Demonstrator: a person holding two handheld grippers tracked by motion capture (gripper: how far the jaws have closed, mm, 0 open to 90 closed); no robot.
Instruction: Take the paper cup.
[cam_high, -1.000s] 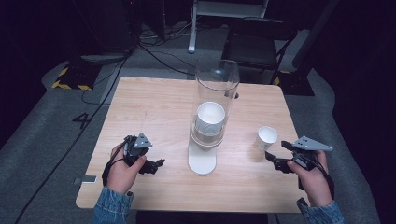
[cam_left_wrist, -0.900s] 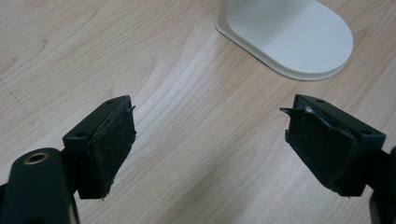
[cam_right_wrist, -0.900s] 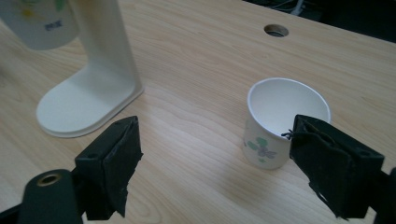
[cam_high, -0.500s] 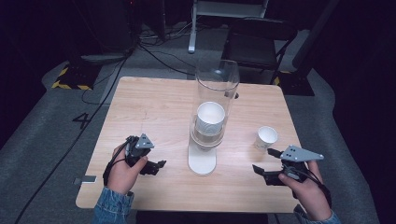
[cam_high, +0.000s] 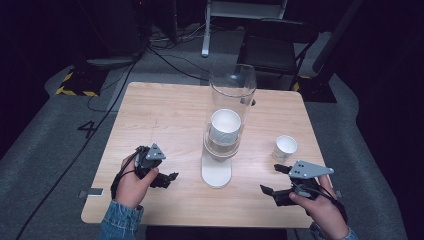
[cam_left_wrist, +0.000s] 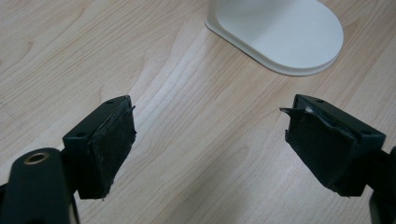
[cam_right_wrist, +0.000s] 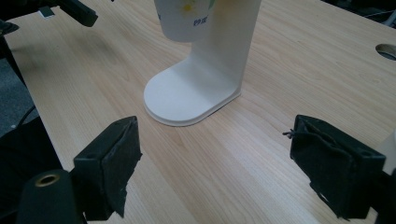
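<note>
Right gripper open beside paper cup, left gripper open

Tool jaws apart over table, white base ahead.

Light wood tabletop, round hole near far right edge. Grey floor around, painted "4" at left. Yellow-black hazard tape far left. Cables trailing across floor beyond. Dark chair behind. White stand legs at far centre.
</note>
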